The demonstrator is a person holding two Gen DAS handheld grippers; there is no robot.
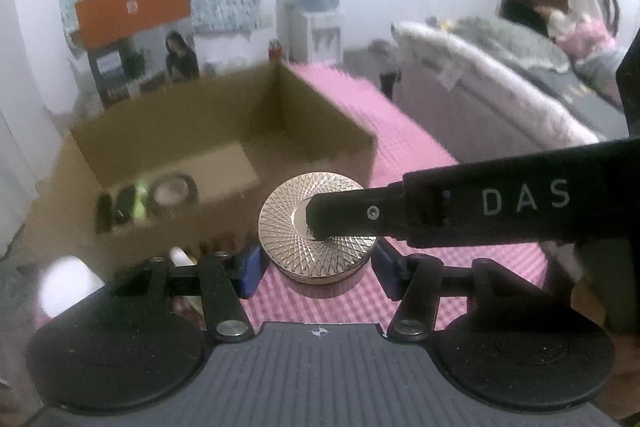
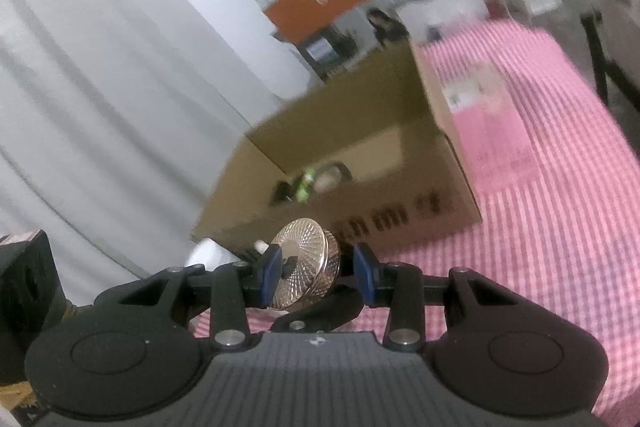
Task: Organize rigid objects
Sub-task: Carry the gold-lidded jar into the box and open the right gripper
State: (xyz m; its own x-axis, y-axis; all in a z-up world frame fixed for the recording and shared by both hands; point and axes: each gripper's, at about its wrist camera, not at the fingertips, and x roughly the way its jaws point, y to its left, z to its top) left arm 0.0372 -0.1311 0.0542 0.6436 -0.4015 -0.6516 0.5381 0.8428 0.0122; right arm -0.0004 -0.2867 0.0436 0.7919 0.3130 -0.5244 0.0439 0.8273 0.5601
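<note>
Round gold tin (image 1: 316, 223) sits between the blue pads of the left gripper (image 1: 316, 263), pinched at both sides and held flat over the pink checked cloth (image 1: 420, 147). The right gripper (image 2: 316, 273) comes in from the right: one finger lies across the tin's lid, the tin shows edge-on between its pads, which are clenched on it. Just beyond, far left, stands an open cardboard box (image 1: 332, 147) with a tape roll (image 1: 174, 189) and dark items inside.
</note>
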